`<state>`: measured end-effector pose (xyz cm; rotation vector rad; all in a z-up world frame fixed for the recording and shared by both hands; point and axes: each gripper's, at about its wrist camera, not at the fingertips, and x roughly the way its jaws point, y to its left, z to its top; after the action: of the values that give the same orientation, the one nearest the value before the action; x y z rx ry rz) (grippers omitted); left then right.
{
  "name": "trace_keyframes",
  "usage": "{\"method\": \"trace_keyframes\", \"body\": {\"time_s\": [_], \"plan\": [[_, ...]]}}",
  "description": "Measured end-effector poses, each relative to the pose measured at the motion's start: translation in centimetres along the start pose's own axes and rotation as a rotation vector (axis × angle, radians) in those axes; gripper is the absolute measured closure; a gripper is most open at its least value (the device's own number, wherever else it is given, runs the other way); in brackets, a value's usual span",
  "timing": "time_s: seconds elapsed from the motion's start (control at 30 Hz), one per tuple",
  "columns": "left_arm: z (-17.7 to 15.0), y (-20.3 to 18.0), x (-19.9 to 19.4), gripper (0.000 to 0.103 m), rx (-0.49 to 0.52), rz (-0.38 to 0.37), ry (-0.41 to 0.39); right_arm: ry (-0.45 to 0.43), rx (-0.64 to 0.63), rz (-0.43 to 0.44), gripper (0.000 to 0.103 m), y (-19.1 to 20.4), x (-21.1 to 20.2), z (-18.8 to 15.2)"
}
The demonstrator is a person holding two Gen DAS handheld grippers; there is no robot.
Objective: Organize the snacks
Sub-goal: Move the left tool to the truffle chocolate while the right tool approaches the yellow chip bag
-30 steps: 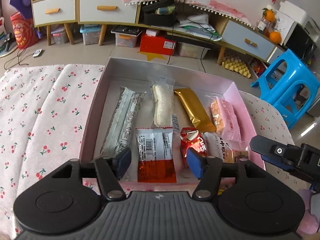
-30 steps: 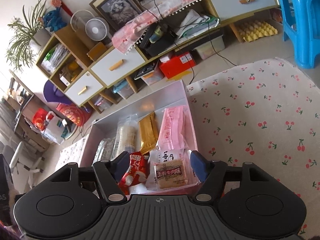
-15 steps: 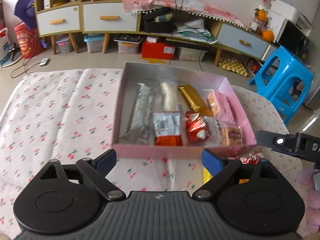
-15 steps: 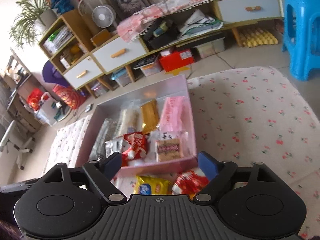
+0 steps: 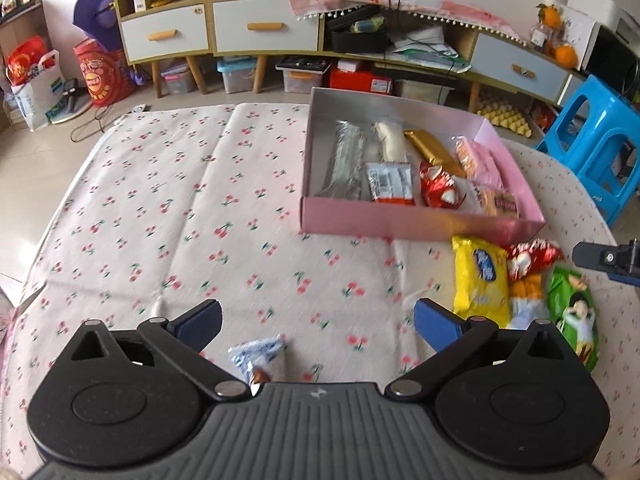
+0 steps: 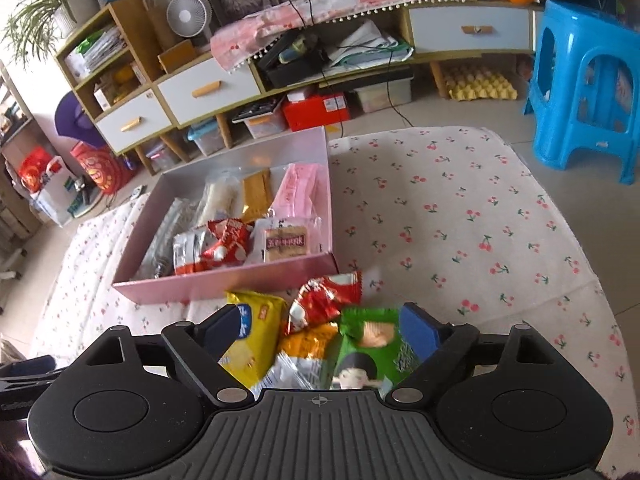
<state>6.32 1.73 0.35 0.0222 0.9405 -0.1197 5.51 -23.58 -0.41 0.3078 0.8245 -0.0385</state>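
A pink box (image 5: 420,222) (image 6: 224,284) on the cherry-print cloth holds several snack packs. In front of it lie loose snacks: a yellow pack (image 5: 480,280) (image 6: 256,332), a red pack (image 5: 532,258) (image 6: 324,300), an orange pack (image 6: 308,340) and a green pack (image 5: 572,320) (image 6: 368,344). My left gripper (image 5: 316,320) is open and empty above the cloth, with a small blue-white pack (image 5: 260,360) just below it. My right gripper (image 6: 320,330) is open and empty, over the loose pile. Part of it shows in the left wrist view (image 5: 608,260).
The cherry-print cloth (image 5: 160,220) (image 6: 480,220) covers the table. Beyond its far edge are low cabinets with drawers (image 5: 264,32), storage bins on the floor, and a blue plastic stool (image 5: 596,152) (image 6: 584,92) at the right.
Both grippers have pulled back from the box toward me and opened wider. The loose snack pile and the blue-white pack have come into view.
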Motion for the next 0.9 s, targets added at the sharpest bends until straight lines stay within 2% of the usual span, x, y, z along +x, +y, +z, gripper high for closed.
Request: {"method": "trace_keyframes", "body": {"time_s": [0.13,0.3,0.63,0.9], "plan": [[-1.5,0.1,-0.5,0.0,0.005,0.034,-0.03,0.0,-0.011,-0.023,0.013,0.0,0.1,-1.0],[-2.5,1.0,-0.3,0.0,-0.005,0.055,-0.003,0.009,-0.053,-0.053,0.013,0.3,0.6,-1.9],[-4.0,3.7,1.2,0.002,-0.139,0.077,0.036,-0.011,-0.124,-0.068,0.012,2.9,2.1,-2.9],[-4.7,3.9,2.3,0.008,-0.168,0.072,0.065,-0.021,-0.202,0.002,0.012,6.3,3.3,-3.0]]}}
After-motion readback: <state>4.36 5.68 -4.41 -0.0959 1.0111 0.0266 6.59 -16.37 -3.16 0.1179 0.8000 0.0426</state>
